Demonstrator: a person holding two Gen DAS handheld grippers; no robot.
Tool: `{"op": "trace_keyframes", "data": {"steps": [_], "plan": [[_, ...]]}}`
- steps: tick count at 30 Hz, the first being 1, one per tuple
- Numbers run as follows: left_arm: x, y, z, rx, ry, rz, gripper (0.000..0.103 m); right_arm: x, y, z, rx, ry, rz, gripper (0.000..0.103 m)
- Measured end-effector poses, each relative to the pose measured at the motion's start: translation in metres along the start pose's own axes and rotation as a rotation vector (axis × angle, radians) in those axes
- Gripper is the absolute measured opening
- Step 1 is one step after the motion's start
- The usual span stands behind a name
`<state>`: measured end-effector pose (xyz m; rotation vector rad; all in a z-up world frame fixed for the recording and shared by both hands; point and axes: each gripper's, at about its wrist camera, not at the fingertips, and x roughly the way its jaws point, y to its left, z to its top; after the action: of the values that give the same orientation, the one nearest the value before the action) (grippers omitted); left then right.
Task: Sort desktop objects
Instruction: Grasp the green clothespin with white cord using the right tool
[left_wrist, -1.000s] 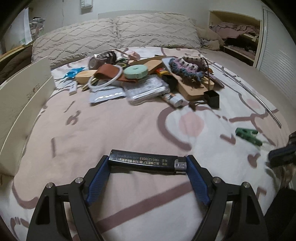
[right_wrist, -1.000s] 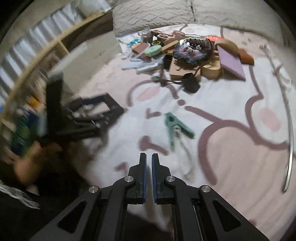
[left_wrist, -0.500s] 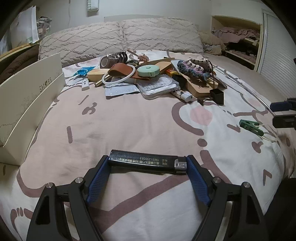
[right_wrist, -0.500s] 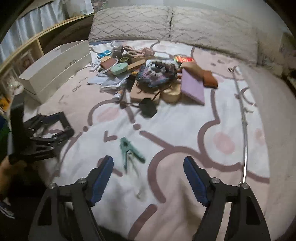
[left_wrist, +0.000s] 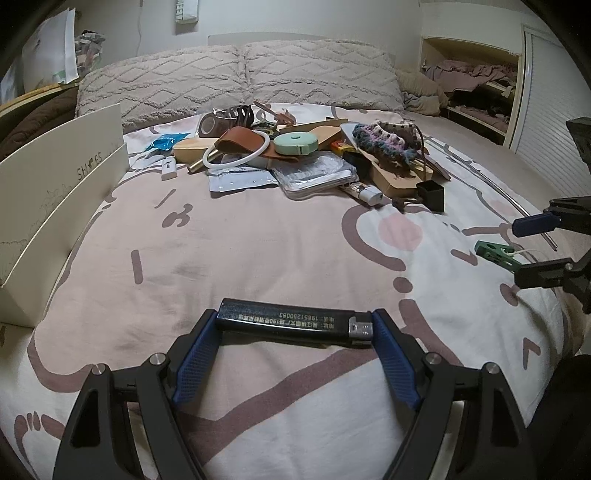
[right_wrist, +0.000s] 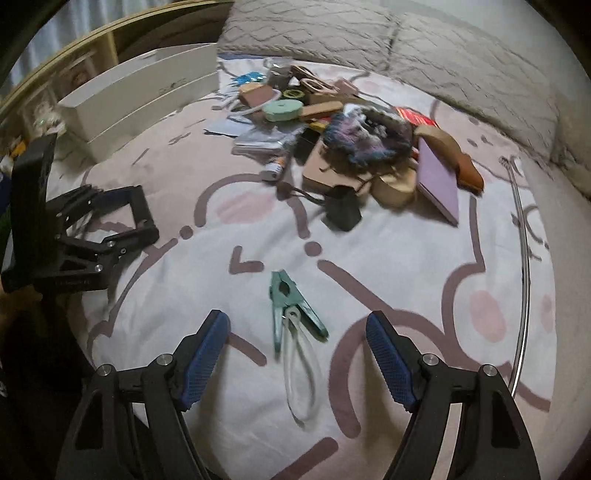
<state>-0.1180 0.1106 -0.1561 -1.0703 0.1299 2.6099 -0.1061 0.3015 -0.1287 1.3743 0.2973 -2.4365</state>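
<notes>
The left gripper (left_wrist: 295, 328) is clamping a long black plastic lighter with a metal cap (left_wrist: 293, 326) end to end, holding it above the patterned bedspread (left_wrist: 240, 251). The right gripper (right_wrist: 297, 332), its jaws having just been opening and now standing wide apart, is hovering over a green plastic clothes peg with a white cord loop (right_wrist: 291, 306) lying between them, untouched. Judged next: lowering and closing on the peg, while the lighter is awaiting delivery, probably to the white cardboard shoebox (left_wrist: 55, 192)

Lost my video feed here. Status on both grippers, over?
Left gripper shut on black lighter. Right gripper just opened, empty, over green clip. Nothing between the two.
</notes>
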Motion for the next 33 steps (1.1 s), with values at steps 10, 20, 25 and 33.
{"op": "trace_keyframes", "data": {"steps": [10,20,25,33], "plan": [[-0.001,0.001,0.000,-0.006,-0.011,-0.011,0.082,0.011,-0.003,-0.001,0.013,0.035,0.021,0.056],[-0.002,0.001,0.000,-0.007,-0.016,-0.014,0.082,0.007,0.000,-0.007,0.076,0.002,0.003,0.031],[-0.005,0.001,-0.001,-0.008,-0.024,-0.012,0.082,0.004,-0.002,-0.011,0.138,-0.006,-0.003,0.031],[-0.008,0.004,0.000,-0.030,-0.021,-0.020,0.081,-0.005,-0.004,-0.011,0.234,-0.051,0.016,0.031]]}}
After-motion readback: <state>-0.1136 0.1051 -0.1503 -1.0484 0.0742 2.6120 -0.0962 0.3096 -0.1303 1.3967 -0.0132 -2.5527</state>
